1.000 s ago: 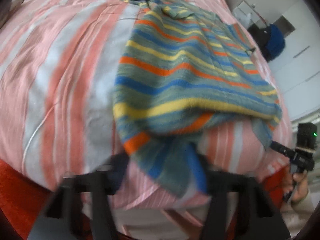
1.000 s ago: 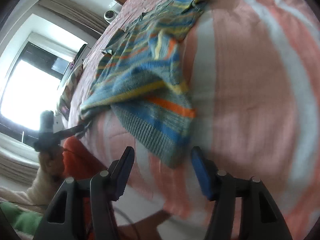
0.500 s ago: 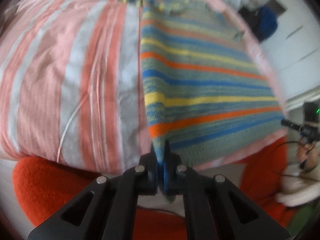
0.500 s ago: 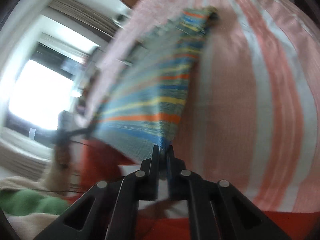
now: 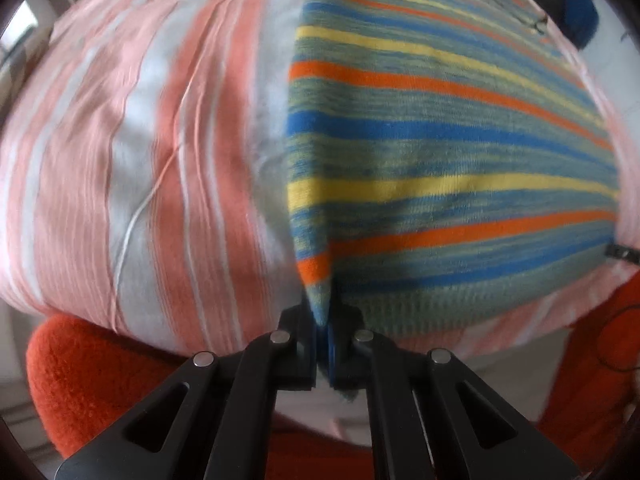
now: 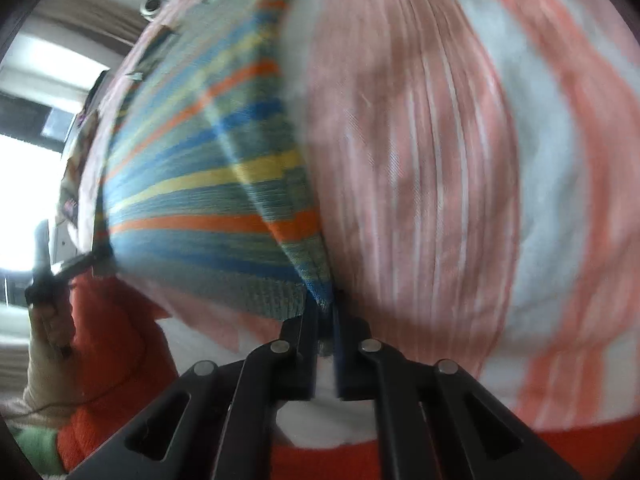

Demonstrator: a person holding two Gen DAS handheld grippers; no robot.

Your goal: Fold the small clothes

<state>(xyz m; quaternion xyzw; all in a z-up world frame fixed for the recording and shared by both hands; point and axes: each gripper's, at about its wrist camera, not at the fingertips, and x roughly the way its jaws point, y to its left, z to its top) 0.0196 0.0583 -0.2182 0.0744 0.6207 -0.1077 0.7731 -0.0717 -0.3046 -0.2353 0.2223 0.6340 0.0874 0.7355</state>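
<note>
A small striped knit sweater (image 5: 440, 152), blue, yellow, orange and grey-green, lies on a pink-and-white striped bed. My left gripper (image 5: 323, 320) is shut on the sweater's near-left hem corner. My right gripper (image 6: 326, 312) is shut on the near-right hem corner of the same sweater (image 6: 192, 184). The hem is stretched taut between the two grippers along the bed's near edge. In the right wrist view the left gripper (image 6: 86, 259) shows at the far left, held in a hand.
The striped bed cover (image 5: 140, 140) spreads to the left of the sweater and, in the right wrist view, to its right (image 6: 460, 160). An orange blanket or cushion (image 5: 100, 368) lies below the bed's near edge. A dark blue bag (image 5: 576, 16) sits beyond the bed.
Both grippers went from open beside the rumpled hem to shut on its two corners. They have pulled the hem toward the bed's near edge, so the sweater now lies stretched flat.
</note>
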